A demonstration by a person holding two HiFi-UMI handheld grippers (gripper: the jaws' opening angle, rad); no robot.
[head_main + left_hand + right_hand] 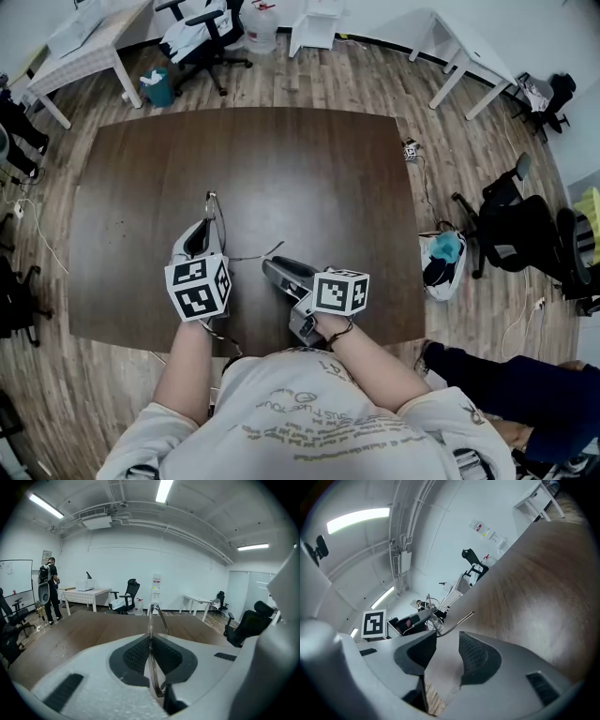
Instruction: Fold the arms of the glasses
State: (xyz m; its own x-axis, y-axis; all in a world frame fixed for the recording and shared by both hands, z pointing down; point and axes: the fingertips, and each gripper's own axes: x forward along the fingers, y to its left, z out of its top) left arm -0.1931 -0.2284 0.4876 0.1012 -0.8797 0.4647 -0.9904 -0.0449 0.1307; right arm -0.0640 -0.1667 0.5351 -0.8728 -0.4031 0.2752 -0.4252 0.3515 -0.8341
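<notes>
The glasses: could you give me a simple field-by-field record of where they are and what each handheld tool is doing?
Left gripper: jaws shut on the glasses frame
Right gripper: jaws apart, nothing between them
Glasses: thin wire, one arm sticking out toward the right gripper
Table: dark brown wood
Folding: that arm not yet folded

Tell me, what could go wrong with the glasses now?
1. The left gripper pinches the thin wire glasses edge-on; squeezing harder might bend the frame.
2. The open right gripper sits near the loose arm; a sideways push could twist it instead of folding it.
3. The grip looks narrow, so the glasses might slip out onto the table.
</notes>
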